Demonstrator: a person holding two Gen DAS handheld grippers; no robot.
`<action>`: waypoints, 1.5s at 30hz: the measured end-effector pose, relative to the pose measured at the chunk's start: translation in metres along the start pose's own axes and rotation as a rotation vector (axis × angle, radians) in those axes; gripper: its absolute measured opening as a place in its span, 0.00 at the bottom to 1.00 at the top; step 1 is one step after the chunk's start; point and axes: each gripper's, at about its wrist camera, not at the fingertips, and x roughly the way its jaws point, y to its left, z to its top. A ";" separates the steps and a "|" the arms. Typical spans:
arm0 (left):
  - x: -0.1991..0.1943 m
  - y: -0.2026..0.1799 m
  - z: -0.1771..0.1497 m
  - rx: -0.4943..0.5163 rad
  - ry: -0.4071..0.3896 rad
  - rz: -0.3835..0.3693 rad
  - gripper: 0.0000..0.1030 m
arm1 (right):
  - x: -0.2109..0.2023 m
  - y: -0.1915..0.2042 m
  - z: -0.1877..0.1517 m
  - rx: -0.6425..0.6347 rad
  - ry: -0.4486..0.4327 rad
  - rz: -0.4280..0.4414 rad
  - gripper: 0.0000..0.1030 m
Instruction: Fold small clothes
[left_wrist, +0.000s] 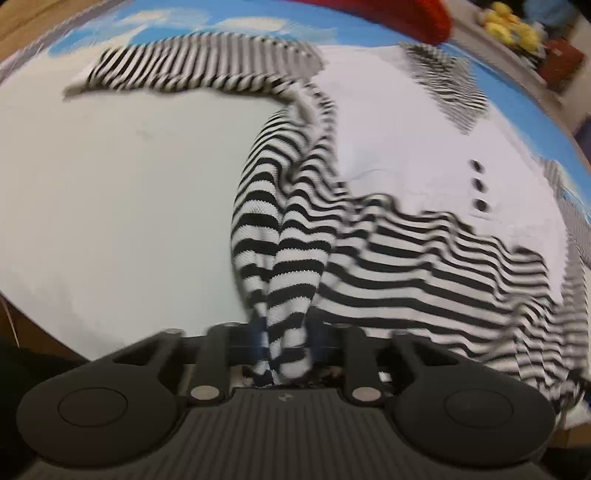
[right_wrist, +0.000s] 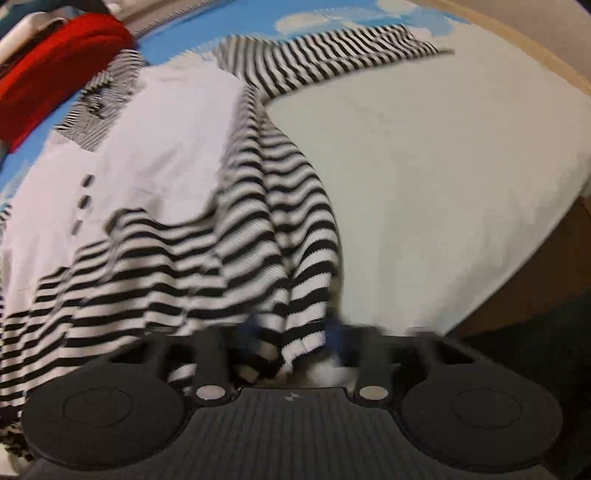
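Observation:
A small black-and-white striped shirt with a white chest panel and three dark buttons lies on a white surface. My left gripper is shut on a bunched corner of its hem and lifts it off the surface. One sleeve stretches out at the far left. In the right wrist view the same shirt shows, and my right gripper is shut on the other bunched hem corner, also raised. The other sleeve lies at the far top.
The white surface sits over a blue cloud-print cloth. A red garment lies beyond the collar. Yellow objects sit at the far right. A wooden edge borders the surface.

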 end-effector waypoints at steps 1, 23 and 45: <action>-0.007 -0.003 -0.002 0.010 -0.011 -0.009 0.17 | -0.004 -0.002 0.003 0.019 -0.012 0.006 0.17; -0.028 -0.037 -0.017 0.148 -0.078 -0.004 0.36 | -0.025 0.012 0.006 -0.123 -0.062 -0.044 0.47; -0.090 -0.031 0.011 0.129 -0.305 0.028 0.37 | -0.078 0.023 0.017 -0.192 -0.383 0.046 0.54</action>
